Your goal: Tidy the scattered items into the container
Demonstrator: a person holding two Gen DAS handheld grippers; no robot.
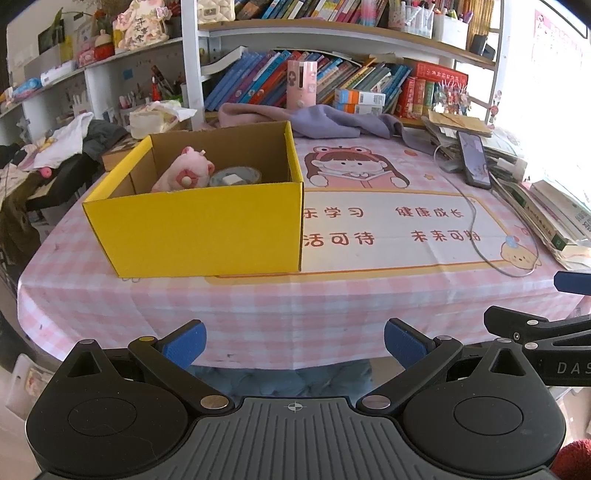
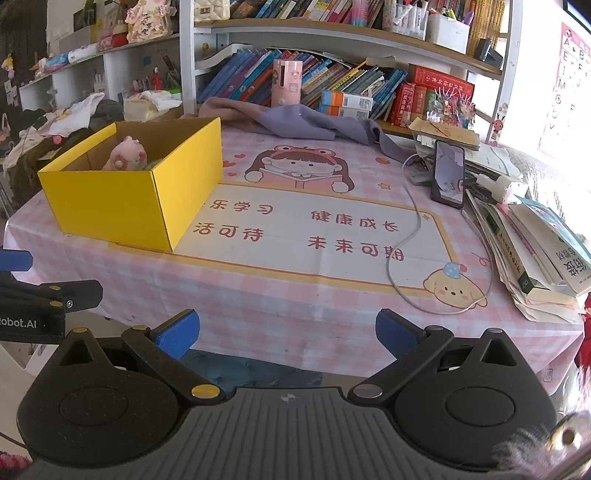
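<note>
A yellow cardboard box (image 1: 199, 225) stands on the left part of the pink checked table; it also shows in the right wrist view (image 2: 118, 206). Inside it lie a pink plush toy (image 1: 184, 170) (image 2: 123, 153) and a round grey item (image 1: 236, 176). My left gripper (image 1: 294, 345) is open and empty, held just before the table's near edge. My right gripper (image 2: 287, 334) is open and empty, also at the near edge, to the right of the left one. Each gripper's side shows at the other view's edge.
A phone (image 2: 448, 175) leans at the right with a white cable (image 2: 402, 258) looping over the mat. Stacked books (image 2: 535, 251) lie at the right edge. A purple cloth (image 2: 306, 123) lies at the back before a bookshelf (image 2: 332, 33). Clothes (image 1: 70, 140) pile at the left.
</note>
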